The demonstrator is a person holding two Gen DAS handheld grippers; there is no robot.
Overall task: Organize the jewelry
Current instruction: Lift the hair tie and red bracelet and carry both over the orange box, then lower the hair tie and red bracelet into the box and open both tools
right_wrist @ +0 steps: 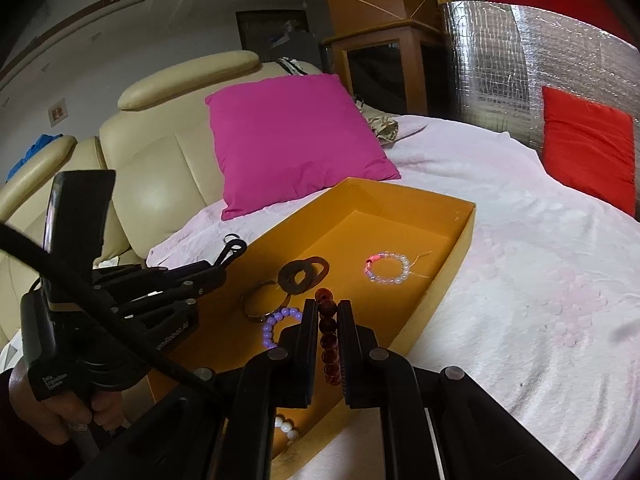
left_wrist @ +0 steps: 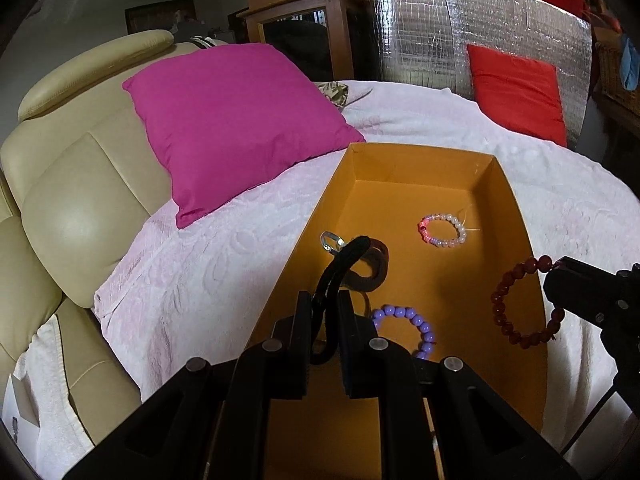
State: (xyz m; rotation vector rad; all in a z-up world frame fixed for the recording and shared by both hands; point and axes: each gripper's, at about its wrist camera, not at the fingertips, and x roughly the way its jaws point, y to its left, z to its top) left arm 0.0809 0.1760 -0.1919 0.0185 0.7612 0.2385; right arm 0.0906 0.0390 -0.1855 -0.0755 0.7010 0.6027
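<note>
Orange cardboard makes up the open box (left_wrist: 404, 164) that lies on the bed, on a pale pink blanket (left_wrist: 224, 264), and most of the jewelry sits inside it. We hold our left hand-held gripper (left_wrist: 325, 312) over the near left part of the box, its fingers clamped on a black cord (left_wrist: 344, 258) that loops upward and ends in a small silver clasp (left_wrist: 329, 240). Our right hand-held gripper (right_wrist: 328, 320) hangs above the right side of the box, pinched on a dark red bead bracelet (left_wrist: 516, 304), which dangles in a ring below the fingers and clear of the box floor.

On the box floor we see a pink and white bead bracelet (left_wrist: 443, 231) toward the far end, lying flat and well apart from the rest. Near it, toward the middle, sits a dark brown band (right_wrist: 302, 274), and just beside that a metal bangle (right_wrist: 262, 304). A purple bead bracelet (left_wrist: 408, 326) lies close to the near wall, next to the bangle. In the right wrist view a few white beads (right_wrist: 287, 428) show at the near corner, partly hidden by the gripper.

Behind the box a magenta pillow (left_wrist: 236, 120) leans against a cream leather headboard (left_wrist: 76, 184), and a red pillow (left_wrist: 520, 92) rests against a silver foil panel (left_wrist: 460, 28).
</note>
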